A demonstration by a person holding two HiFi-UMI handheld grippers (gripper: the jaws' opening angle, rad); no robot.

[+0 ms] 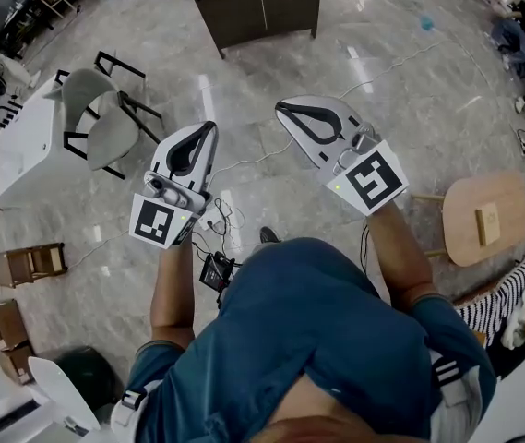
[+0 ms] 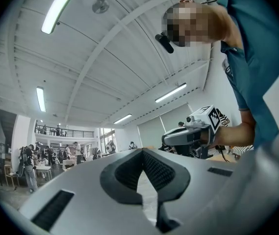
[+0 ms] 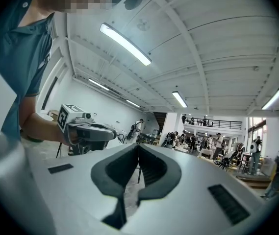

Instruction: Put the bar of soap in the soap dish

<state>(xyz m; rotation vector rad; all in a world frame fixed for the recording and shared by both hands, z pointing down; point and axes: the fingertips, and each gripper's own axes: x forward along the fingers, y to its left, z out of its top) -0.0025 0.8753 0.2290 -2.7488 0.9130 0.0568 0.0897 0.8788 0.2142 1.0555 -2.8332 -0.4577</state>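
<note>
- Bar of soap and soap dish: neither one shows up in any of the views, so I can't say where they are.
- Left gripper [image 1: 210, 127]: it is held out level over the floor. Its jaws are brought together so the tips touch, and nothing is caught between them. Through the small gap behind the tips only bare floor shows.
- Right gripper [image 1: 281, 108]: its jaws are also closed tip to tip and empty. It sits beside the left one but clear of it, reaching a little further out, and the two tips lean slightly toward each other.
- Marker cube [image 1: 375, 179]: this is at the back of the right gripper, just above the hand. The left gripper carries its own the same way.
- Person [image 1: 317, 340]: standing in a teal short-sleeved shirt with bare forearms, holding one gripper in each hand.
- Floor [image 1: 400, 81]: glossy grey marble-patterned tile, catching the ceiling lights.
- Grey chair [image 1: 105, 123]: it has black legs and stands off to the person's left. A white cabinet [image 1: 22, 150] is just beyond it, and a small wooden chair [image 1: 24, 264] is nearer the wall.
- Dark brown cabinet [image 1: 257, 7]: straight ahead, well apart from the grippers.
- Round wooden stool [image 1: 488, 218]: to the person's right, with a striped cloth [image 1: 507, 298] lying close by.
- Strip light [image 3: 124, 44]: it runs along the arched white ceiling. Further off, a group of people [image 3: 217, 145] stands below a railed balcony [image 3: 213, 124].
</note>
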